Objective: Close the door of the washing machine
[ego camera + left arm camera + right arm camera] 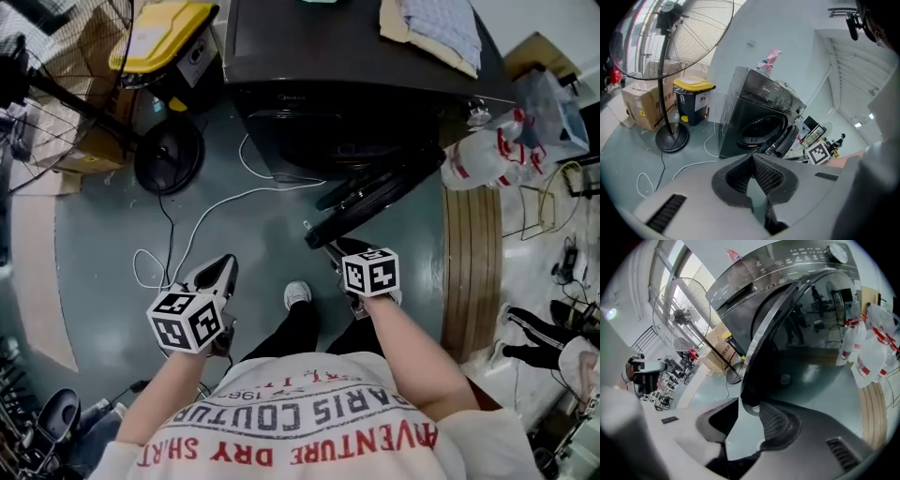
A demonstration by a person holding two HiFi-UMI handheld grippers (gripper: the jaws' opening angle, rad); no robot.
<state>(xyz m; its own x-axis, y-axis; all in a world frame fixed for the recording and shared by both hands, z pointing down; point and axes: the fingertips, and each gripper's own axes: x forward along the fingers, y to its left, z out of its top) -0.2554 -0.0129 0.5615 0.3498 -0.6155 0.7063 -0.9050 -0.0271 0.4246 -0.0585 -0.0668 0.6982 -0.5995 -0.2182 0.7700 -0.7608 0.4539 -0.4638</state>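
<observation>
**Open door (801, 333) at right gripper (749, 405) tips**

The washing machine (309, 47) door stands ajar, its lower edge at the right gripper's spread jaws, unpinched. The left gripper (751, 159), jaws pressed together and empty, is well apart, leftward.

Left tool (753, 158): jaws met tip to tip, nothing between them. Beyond it stood a dark front-loading washing machine (740, 101) on a grey floor (628, 154), its round door (786, 139) swung open to the right of the drum opening. A pink item (769, 58) sat on its top. To its left stood a yellow-lidded bin (693, 101), a cardboard box (642, 105) and a pedestal fan (670, 40). A white cable (689, 166) trailed across the floor. A marker cube (816, 153) showed at right.
</observation>
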